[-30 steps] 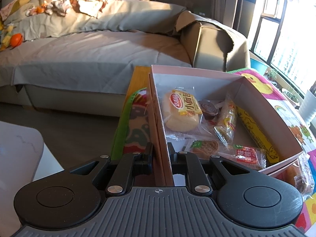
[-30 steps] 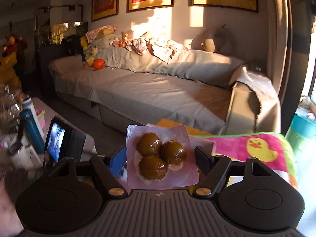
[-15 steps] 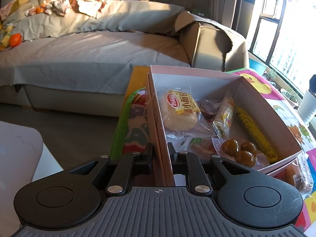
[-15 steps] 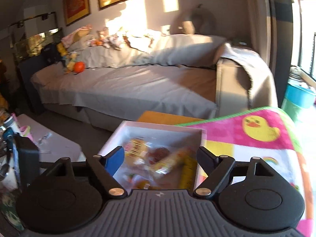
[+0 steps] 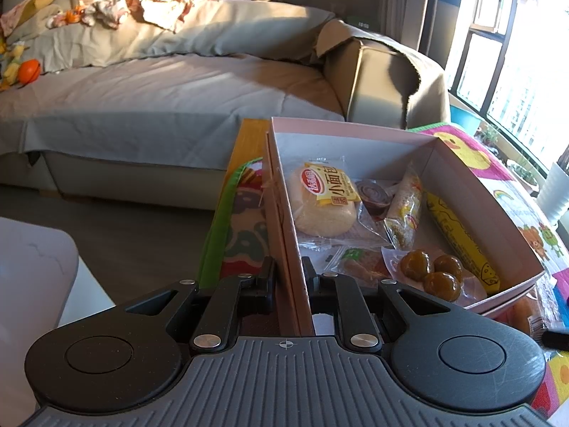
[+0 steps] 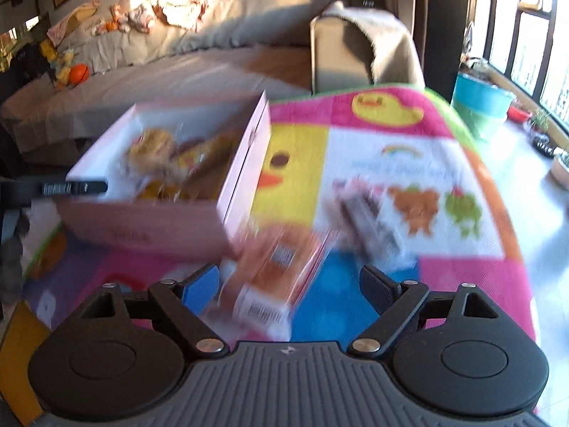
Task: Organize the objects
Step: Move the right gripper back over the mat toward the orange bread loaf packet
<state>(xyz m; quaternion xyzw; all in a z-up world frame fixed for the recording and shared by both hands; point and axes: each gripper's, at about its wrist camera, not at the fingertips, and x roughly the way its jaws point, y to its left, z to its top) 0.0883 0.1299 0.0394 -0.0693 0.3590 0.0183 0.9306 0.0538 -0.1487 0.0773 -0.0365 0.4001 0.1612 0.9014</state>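
Observation:
A pink cardboard box (image 5: 355,130) stands on a colourful play mat (image 6: 391,153). My left gripper (image 5: 288,270) is shut on the box's near side wall. Inside lie a wrapped bun (image 5: 325,203), a yellow bar (image 5: 458,235), a clear packet of brown balls (image 5: 432,272) and other snacks. My right gripper (image 6: 290,281) hangs low over the mat beside the box (image 6: 149,227), its jaws opening. An orange snack packet (image 6: 277,267) lies on the mat between the jaws, and the pads are clear of it. A dark packet (image 6: 370,220) lies further right. This view is blurred.
A grey-covered sofa (image 5: 170,99) runs behind the mat, with toys and clothes on it. A white table corner (image 5: 32,259) is at the left. A blue bucket (image 6: 480,96) and plant pots stand by the window on the right.
The packet of brown balls has left my right gripper and now lies in the box. The right gripper has dropped toward the mat, over the orange packet, with wider jaws. The left gripper kept still.

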